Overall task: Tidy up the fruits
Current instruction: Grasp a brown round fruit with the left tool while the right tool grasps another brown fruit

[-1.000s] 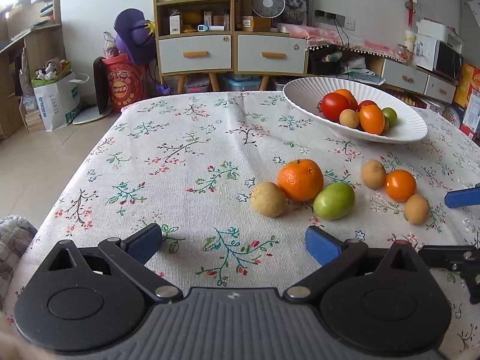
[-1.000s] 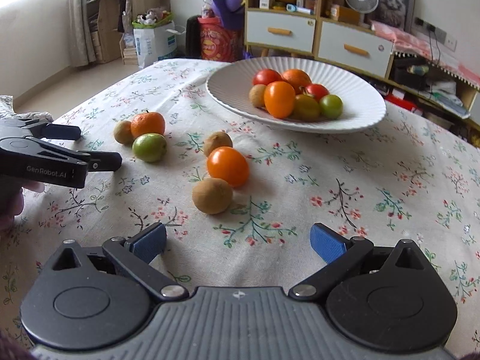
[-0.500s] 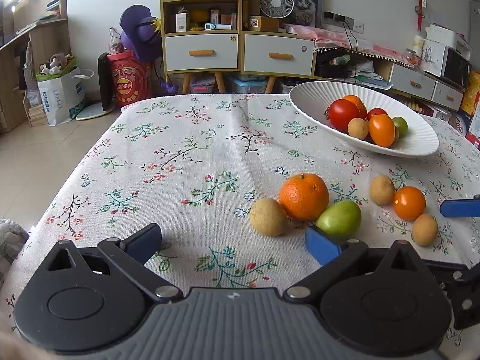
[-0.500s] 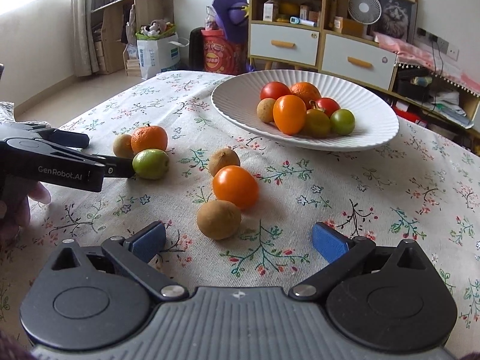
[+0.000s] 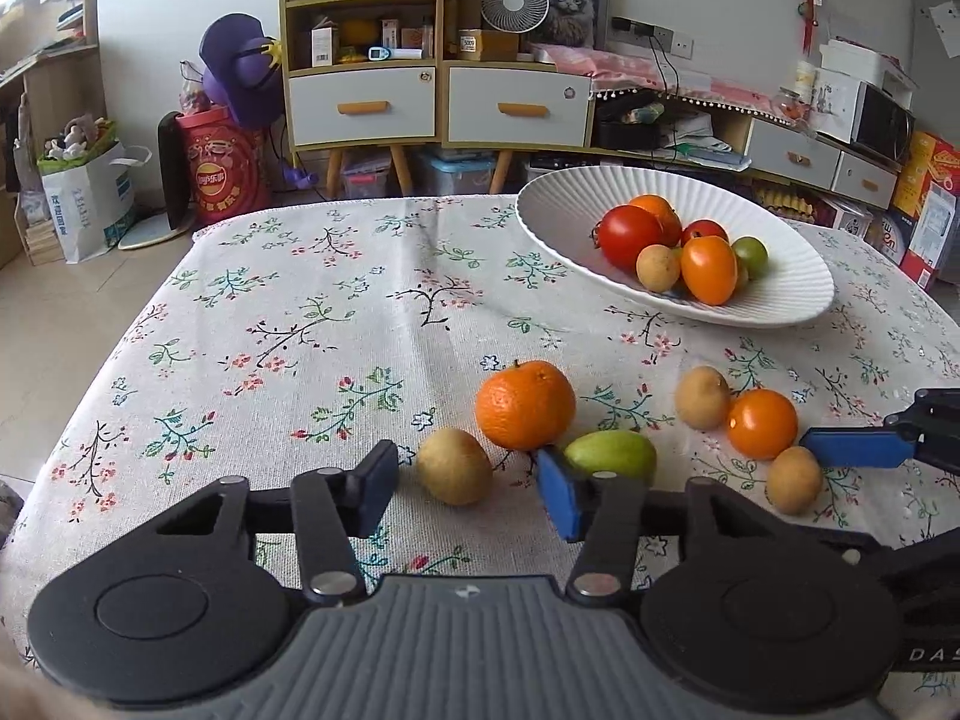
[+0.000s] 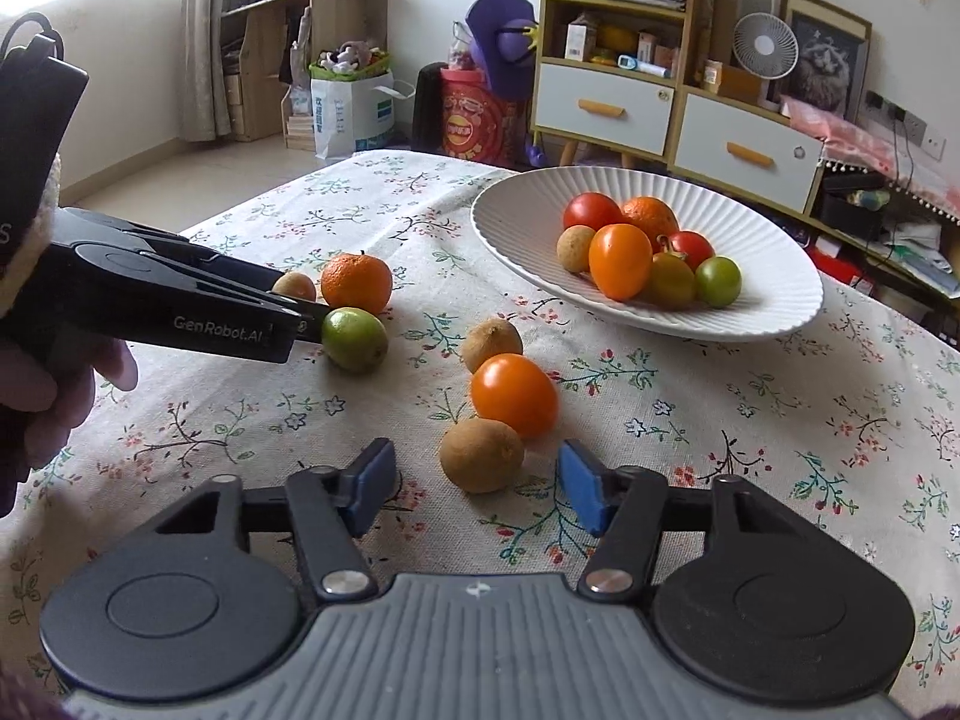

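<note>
On the tablecloth (image 5: 288, 324): three brown fruits (image 5: 454, 466), one mandarin (image 5: 525, 405), one green fruit (image 5: 612, 453).

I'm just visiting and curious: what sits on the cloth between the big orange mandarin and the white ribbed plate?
Nothing but bare floral tablecloth; the left wrist view shows that stretch between the round orange mandarin and the white ribbed plate holding no fruit.

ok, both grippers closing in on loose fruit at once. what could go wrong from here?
1. The left gripper is open around a brown fruit, but its right finger sits against the green fruit, which touches the mandarin; closing may nudge them.
2. The right gripper frames another brown fruit that touches the orange tomato; the tomato could roll.
</note>
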Available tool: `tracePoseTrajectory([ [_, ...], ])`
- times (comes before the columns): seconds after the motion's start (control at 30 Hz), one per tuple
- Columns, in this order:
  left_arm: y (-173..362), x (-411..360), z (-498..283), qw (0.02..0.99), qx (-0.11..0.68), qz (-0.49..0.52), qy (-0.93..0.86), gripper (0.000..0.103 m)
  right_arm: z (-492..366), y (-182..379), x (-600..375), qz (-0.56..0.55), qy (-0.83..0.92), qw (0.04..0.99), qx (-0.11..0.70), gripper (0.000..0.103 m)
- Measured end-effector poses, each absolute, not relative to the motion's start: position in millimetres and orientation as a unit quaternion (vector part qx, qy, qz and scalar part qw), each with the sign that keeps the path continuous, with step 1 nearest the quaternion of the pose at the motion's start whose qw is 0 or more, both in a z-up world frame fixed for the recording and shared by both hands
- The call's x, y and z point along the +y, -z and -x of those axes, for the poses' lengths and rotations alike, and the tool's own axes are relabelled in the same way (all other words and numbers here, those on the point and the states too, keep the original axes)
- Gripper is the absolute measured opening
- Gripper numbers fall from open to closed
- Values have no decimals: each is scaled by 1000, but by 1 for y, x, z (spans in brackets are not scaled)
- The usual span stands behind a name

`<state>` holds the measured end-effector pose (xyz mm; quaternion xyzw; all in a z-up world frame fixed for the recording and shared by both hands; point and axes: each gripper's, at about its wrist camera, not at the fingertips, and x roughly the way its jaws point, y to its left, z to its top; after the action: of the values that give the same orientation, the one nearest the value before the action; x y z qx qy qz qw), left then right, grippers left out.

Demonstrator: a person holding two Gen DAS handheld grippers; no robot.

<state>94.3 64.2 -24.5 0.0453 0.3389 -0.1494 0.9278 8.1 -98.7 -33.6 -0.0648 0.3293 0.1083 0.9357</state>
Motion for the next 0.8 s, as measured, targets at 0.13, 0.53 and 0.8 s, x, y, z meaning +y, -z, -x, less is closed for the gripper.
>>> tracePoseTrajectory([
  [0.13,23,62,-94,926,341,-47,155,47,-9,32,-99,59,-110,935,332,37],
  [0.53,20,65,-97,923,353,-36,148,33,-11,29,-105,44,-113,934,336,26],
  [0.8,15,67,-97,921,362,-22,143,33,-12,22,-109,31,-113,937,330,26],
])
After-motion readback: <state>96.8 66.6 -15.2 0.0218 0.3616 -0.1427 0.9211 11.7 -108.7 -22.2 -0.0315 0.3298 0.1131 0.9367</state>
